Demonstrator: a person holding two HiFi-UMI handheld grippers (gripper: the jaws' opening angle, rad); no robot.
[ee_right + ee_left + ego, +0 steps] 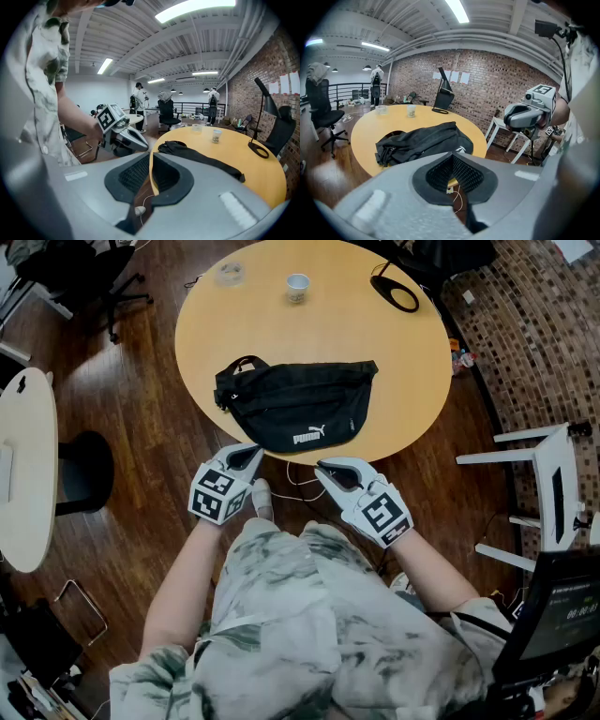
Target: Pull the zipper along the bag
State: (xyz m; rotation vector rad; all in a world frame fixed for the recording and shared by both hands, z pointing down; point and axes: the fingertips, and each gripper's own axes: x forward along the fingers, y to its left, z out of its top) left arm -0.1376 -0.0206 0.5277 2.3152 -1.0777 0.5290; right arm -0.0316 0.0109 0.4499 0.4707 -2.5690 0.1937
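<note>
A black waist bag (295, 404) with a white logo lies flat near the front edge of the round yellow table (375, 334); its strap is bunched at its left end. I cannot pick out the zipper pull. My left gripper (246, 457) hovers just off the table's front edge, below the bag's left half, jaws together and holding nothing. At the same height, my right gripper (330, 470) points at the bag's right half, also shut and empty. The left gripper view shows the bag (424, 140) beyond the closed left gripper (452, 157). The right gripper view shows the bag (197, 154) past the right gripper (151, 157).
A paper cup (297, 287), a clear cup (229, 274) and a black loop-shaped thing (398, 292) stand at the table's far side. A white chair (553, 493) is at the right, a white table (23, 465) at the left, and cables (300, 486) lie on the floor.
</note>
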